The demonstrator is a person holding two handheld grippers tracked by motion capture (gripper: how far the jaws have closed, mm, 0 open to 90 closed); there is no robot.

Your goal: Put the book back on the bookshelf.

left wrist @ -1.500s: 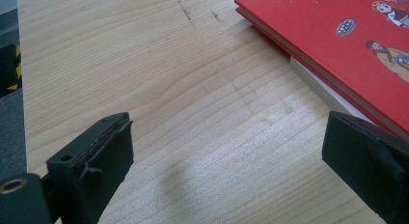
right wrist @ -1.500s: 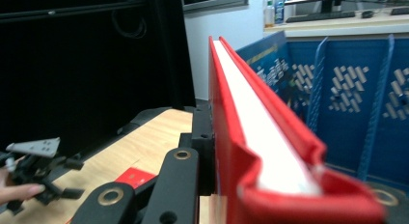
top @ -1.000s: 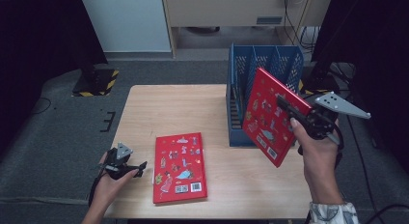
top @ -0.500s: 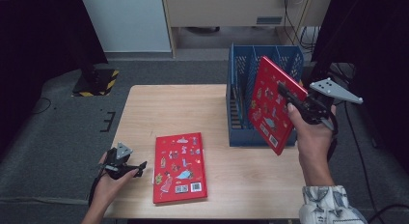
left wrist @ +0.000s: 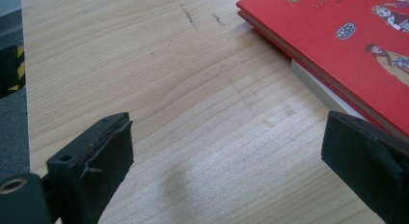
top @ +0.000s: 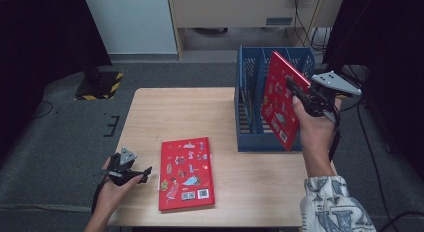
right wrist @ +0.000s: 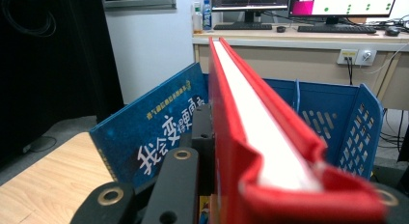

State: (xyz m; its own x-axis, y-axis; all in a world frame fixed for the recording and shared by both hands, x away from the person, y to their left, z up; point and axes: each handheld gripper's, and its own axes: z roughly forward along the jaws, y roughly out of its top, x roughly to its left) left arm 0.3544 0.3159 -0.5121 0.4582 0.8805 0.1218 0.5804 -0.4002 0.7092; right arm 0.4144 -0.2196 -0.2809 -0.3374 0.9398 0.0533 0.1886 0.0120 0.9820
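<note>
My right gripper is shut on the edge of a red picture book and holds it upright and tilted over the right part of a blue slotted rack. In the right gripper view the red book runs straight ahead between the jaws, with a blue book standing in the blue rack to its left. A second red book lies flat on the wooden table. My left gripper rests open at the table's front left, its jaws wide apart beside that second red book.
The rack stands at the table's right rear edge. A black and yellow striped block sits on the grey floor beyond the left rear corner. A desk with monitors and a keyboard stands behind the rack.
My right hand has carried the red book to the left and slightly up, from beside the rack to over it. The left gripper and the flat book have not moved.
</note>
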